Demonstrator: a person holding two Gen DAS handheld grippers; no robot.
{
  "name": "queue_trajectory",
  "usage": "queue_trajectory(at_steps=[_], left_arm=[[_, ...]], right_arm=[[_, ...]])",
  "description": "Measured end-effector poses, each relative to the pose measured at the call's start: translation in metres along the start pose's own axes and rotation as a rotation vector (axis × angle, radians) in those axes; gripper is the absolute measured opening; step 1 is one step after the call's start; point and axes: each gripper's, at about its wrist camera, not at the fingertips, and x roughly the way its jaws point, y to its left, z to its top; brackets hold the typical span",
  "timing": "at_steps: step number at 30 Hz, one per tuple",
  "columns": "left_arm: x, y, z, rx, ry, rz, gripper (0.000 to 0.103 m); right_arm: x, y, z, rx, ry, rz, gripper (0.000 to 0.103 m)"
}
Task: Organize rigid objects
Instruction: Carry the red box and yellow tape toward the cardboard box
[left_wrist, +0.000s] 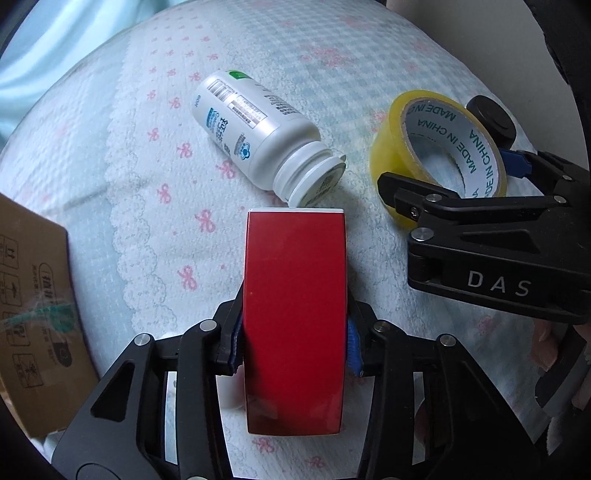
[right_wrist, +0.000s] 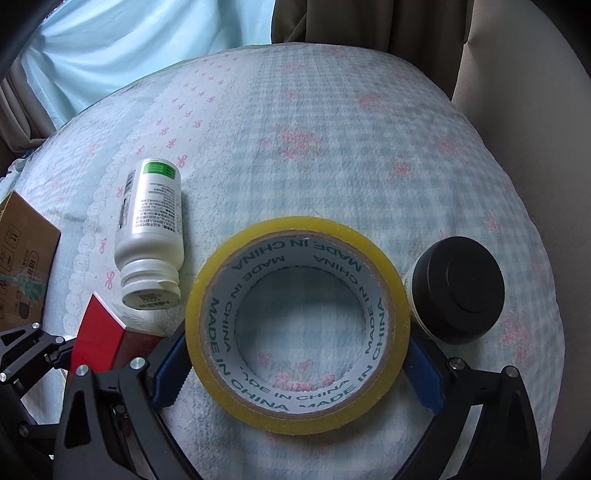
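Observation:
My left gripper (left_wrist: 293, 339) is shut on a red box (left_wrist: 295, 317), its blue pads pressed on both long sides; the box also shows in the right wrist view (right_wrist: 99, 339). My right gripper (right_wrist: 299, 365) is shut on a yellow tape roll (right_wrist: 295, 417), held by its outer rim; the roll also shows in the left wrist view (left_wrist: 391, 147). A white pill bottle (left_wrist: 255, 129) lies on its side without a cap just beyond the red box, also in the right wrist view (right_wrist: 151, 229). A black-lidded jar (right_wrist: 458, 291) lies right of the tape.
Everything rests on a pale blue checked bedcover (right_wrist: 332, 147) with pink bows. A cardboard box (left_wrist: 33, 314) stands at the left edge, also in the right wrist view (right_wrist: 22, 258). Curtains (right_wrist: 129, 48) hang behind the bed.

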Motion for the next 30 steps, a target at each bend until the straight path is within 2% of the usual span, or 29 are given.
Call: queue_trajectory(at_steps=[6, 10, 15, 22, 30], left_arm=[[-0.026, 0.010, -0.009, -0.025, -0.034, -0.014, 0.038], [-0.058, 0.020, -0.012, -0.061, -0.073, -0.022, 0.038], [-0.120, 0.032, -0.016, -0.107, -0.155, -0.025, 0.038], [-0.221, 0.055, -0.030, -0.223, -0.259, -0.053, 0.038], [-0.322, 0.098, -0.048, -0.317, -0.355, 0.007, 0.038]], right_arm=[[-0.018, 0.003, -0.007, 0.011, -0.012, 0.001, 0.097], [-0.043, 0.004, -0.005, 0.029, -0.039, -0.001, 0.097], [-0.093, 0.006, 0.003, 0.049, -0.083, -0.002, 0.097], [-0.187, 0.031, 0.016, 0.027, -0.115, 0.028, 0.097], [-0.275, 0.086, 0.033, -0.077, -0.162, 0.121, 0.097]])
